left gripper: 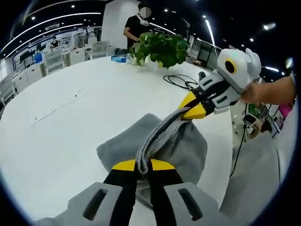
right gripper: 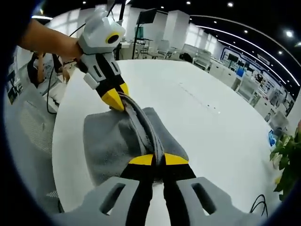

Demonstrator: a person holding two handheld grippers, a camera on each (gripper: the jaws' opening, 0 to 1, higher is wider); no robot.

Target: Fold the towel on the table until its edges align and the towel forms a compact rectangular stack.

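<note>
A: Near the desk edge closest to you, your left gripper [left gripper: 142, 165] is clenched on one end of the towel's [left gripper: 188, 146] raised edge, yellow tips pinched w/ grey cloth bunched between them.

B: And the other one?

A: Your right gripper [right gripper: 158, 159] is clamped on the opposite end of that same edge. You've got the edge strung between both as a taut, rope-like ridge, lifted off the rest of the towel.

B: Where's the towel itself?

A: Rest of it lies slack on the white desk [left gripper: 70, 122], close to the curved edge by you, w/ one side near the rim. Not a rectangle yet; it's a loose lump, edges not aligned.

B: What can go wrong?

A: Judging from this: the edge is bunched, not spread, so if you lay it over as is you'll prob get a twisted roll, not a flat fold. Pull the ends too hard apart & cloth may slip from one pinch. Drag toward you & the slack part could slide off the rim.

B: Anything further out?

A: Mid-desk is a black cable [left gripper: 181, 81]. At the far edge, a leafy potted plant [left gripper: 162, 48] w/ a person [left gripper: 136, 28] standing behind it. Well apart from the towel, no snag risk there.
</note>
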